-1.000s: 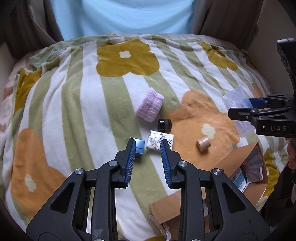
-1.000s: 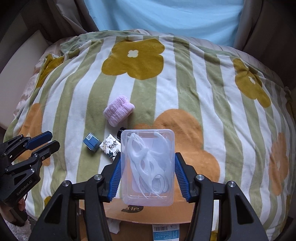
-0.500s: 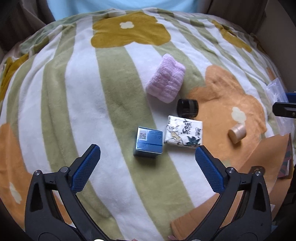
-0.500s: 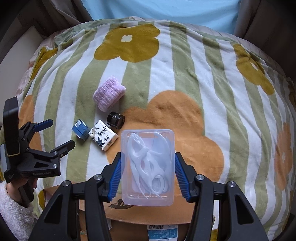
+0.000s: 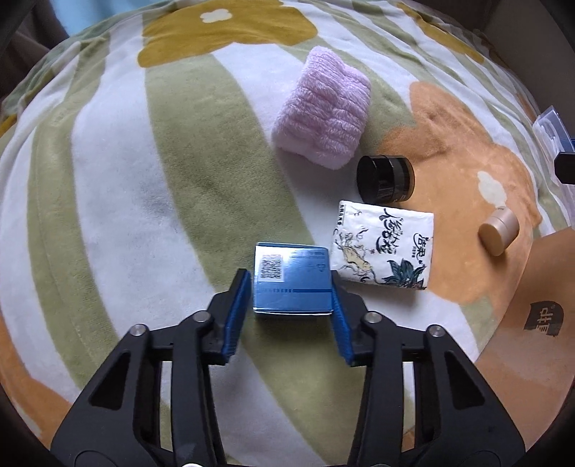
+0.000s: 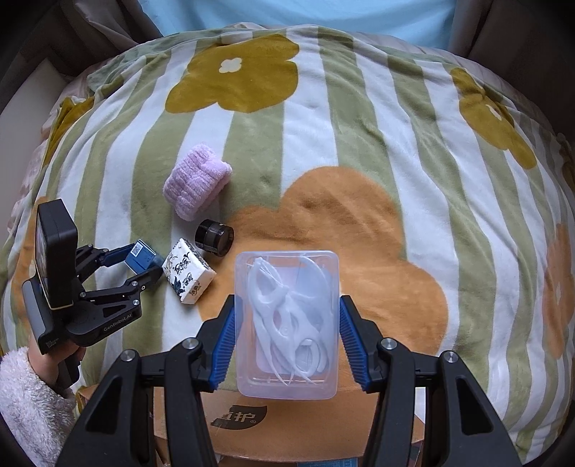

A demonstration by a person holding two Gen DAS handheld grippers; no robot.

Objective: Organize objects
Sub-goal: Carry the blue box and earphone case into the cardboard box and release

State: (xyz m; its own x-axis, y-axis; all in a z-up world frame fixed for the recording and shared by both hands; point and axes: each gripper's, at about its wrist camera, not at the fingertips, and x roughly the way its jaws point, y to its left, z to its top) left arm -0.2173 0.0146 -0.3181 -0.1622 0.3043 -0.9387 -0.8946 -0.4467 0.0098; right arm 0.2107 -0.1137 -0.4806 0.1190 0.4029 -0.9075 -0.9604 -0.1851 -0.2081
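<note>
A small blue box (image 5: 291, 279) lies on the striped flower blanket (image 5: 143, 179). My left gripper (image 5: 290, 298) has a jaw on each side of the box, touching or nearly touching it; it also shows in the right wrist view (image 6: 143, 264). My right gripper (image 6: 286, 332) is shut on a clear plastic box of white floss picks (image 6: 286, 323), held above the blanket over a cardboard box (image 6: 287, 420). A white printed tissue pack (image 5: 382, 248), a black jar (image 5: 386, 178), a pink rolled towel (image 5: 323, 111) and a small gold cylinder (image 5: 498, 231) lie nearby.
The cardboard box (image 5: 532, 341) stands at the blanket's near right edge. Curtains and a pale blue wall (image 6: 287, 14) are behind the bed. A white panel (image 6: 32, 89) is at the far left.
My left gripper moved forward and down to the blue box and closed its wide-open jaws around it. My right gripper keeps holding the floss box and shifted slightly.
</note>
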